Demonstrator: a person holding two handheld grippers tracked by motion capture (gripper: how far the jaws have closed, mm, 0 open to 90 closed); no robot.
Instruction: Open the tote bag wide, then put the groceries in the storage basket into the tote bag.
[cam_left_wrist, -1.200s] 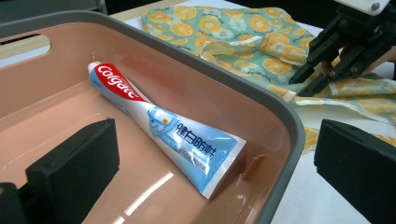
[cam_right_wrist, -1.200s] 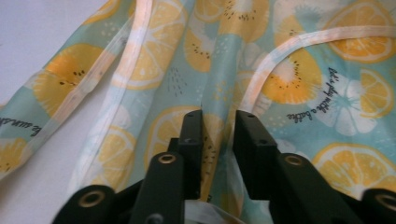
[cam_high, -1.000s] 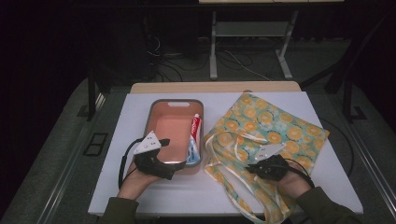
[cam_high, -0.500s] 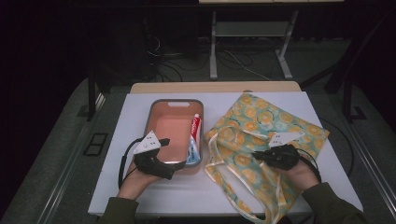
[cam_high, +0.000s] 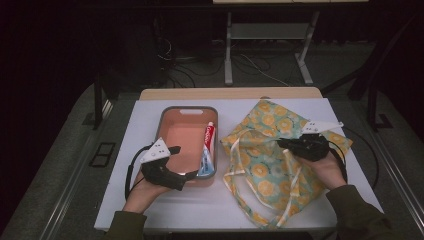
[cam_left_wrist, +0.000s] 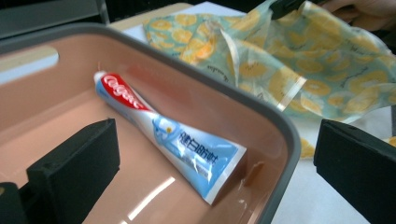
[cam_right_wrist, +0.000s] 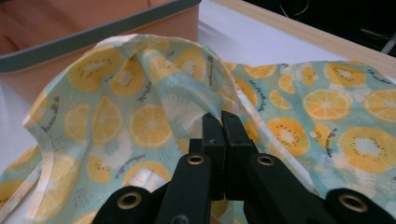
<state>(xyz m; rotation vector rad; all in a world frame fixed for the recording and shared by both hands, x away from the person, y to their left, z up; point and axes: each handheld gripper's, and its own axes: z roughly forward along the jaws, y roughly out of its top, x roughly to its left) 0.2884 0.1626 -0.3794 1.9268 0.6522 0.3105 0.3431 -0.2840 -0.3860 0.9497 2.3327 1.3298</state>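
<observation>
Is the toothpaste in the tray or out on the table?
In. The toothpaste lies flat inside the tray, along its wall nearest the fabric bag.

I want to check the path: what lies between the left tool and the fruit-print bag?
In the high view, the toothpaste tube and the tray's right wall lie between the left tool and the bag, then a narrow strip of bare white table.

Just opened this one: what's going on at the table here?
A person works with a gripper in each hand. The right gripper is shut on a fold of the fruit-print cloth bag and lifts that edge off the white table. The left gripper is open, one jaw inside the pink tray, one outside its wall, near the toothpaste tube lying in it.
</observation>
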